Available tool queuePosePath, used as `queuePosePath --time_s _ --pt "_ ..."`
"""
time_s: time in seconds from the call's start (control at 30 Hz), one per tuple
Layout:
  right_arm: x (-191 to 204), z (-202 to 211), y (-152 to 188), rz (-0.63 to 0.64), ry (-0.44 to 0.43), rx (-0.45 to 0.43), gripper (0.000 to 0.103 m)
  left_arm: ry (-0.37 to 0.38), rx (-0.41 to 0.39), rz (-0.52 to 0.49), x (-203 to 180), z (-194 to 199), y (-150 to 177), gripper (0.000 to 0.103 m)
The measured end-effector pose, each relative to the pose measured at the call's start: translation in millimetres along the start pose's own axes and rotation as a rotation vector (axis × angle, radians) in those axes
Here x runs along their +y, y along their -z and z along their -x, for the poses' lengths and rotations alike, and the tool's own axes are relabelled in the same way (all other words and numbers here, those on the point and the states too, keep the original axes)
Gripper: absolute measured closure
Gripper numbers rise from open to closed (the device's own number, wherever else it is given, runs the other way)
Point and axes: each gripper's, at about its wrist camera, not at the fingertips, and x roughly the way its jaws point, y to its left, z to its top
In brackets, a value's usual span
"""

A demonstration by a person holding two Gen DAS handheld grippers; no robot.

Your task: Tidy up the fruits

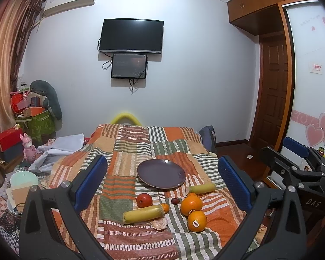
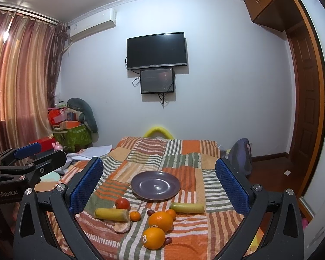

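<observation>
An empty purple plate (image 1: 161, 173) (image 2: 156, 185) lies on the striped blanket. In front of it lie a red apple (image 1: 144, 200) (image 2: 122, 203), a long yellow fruit (image 1: 143, 213) (image 2: 111, 214), a second one (image 1: 202, 188) (image 2: 187, 208), two large oranges (image 1: 191, 205) (image 1: 197, 221) (image 2: 160, 221) (image 2: 153, 238), a small tangerine (image 2: 135, 216), small dark fruits (image 1: 175, 200) (image 2: 167, 241) and a beige peel (image 1: 160, 224) (image 2: 121, 227). My left gripper (image 1: 162, 177) and right gripper (image 2: 159, 182) are open and empty above the near fruits.
The blanket (image 1: 127, 151) covers a bed. Clutter, boxes and a pink toy (image 1: 29, 148) stand at the left. A backpack (image 2: 240, 153) and wooden floor lie at the right. The right gripper shows in the left wrist view (image 1: 296, 158); the left gripper shows in the right wrist view (image 2: 26, 158).
</observation>
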Motion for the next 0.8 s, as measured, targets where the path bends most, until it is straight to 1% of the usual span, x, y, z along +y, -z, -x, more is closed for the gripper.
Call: queuePosePath --time_s 0.43,0.8 --pt "-1.6 -2.2 2.6 0.0 0.0 0.008 0.0 0.002 0.019 0.018 4.8 -5.8 0.1 0.0" --pt "-3.5 -3.1 1.9 -0.004 0.0 0.01 0.0 0.005 0.02 0.016 5.7 -8.1 1.8 0.0"
